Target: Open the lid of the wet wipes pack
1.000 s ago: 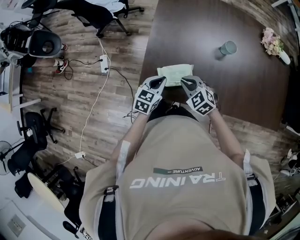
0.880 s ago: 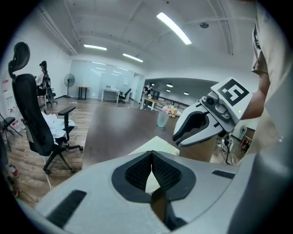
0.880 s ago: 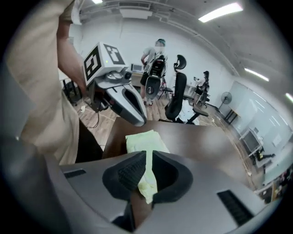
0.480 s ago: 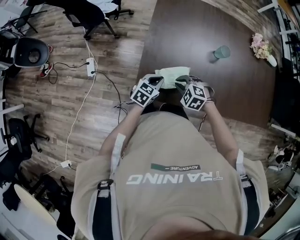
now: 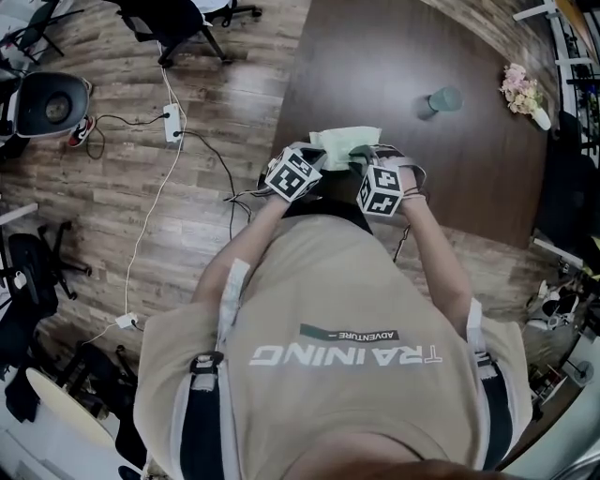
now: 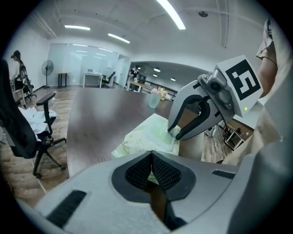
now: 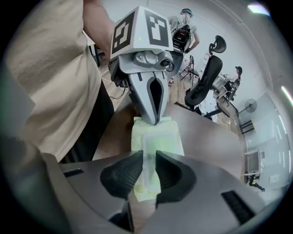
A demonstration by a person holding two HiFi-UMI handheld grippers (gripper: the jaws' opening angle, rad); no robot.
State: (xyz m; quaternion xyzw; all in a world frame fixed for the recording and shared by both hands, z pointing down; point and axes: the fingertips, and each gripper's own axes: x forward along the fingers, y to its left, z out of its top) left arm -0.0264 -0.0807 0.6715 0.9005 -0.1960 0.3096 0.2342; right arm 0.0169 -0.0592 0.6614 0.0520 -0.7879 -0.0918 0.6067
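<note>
A pale green wet wipes pack point(image 5: 343, 142) lies near the front edge of the dark brown table point(image 5: 394, 56). Its whitish lid point(image 7: 155, 137) runs along the top. My left gripper point(image 5: 319, 155) is shut, and its tips point(image 7: 154, 120) touch the pack's end nearest the table edge. My right gripper point(image 5: 361, 156) points steeply down over the opposite end. Its jaws point(image 7: 149, 157) are opening, with the lid's end in the gap between them; the pads stand apart from it. From the left gripper view the pack point(image 6: 144, 137) lies just beyond the jaws point(image 6: 151, 154), and the right gripper point(image 6: 174, 134) touches down on it.
A grey-green cup point(image 5: 444, 98) and a small bunch of flowers point(image 5: 522, 91) stand farther back on the table. On the wooden floor to the left are a power strip point(image 5: 172, 123) with cables and office chairs point(image 5: 178, 21). The person's torso is close behind the table edge.
Both grippers have come down onto the pack and tipped more steeply toward it. The pack has stayed in place.
</note>
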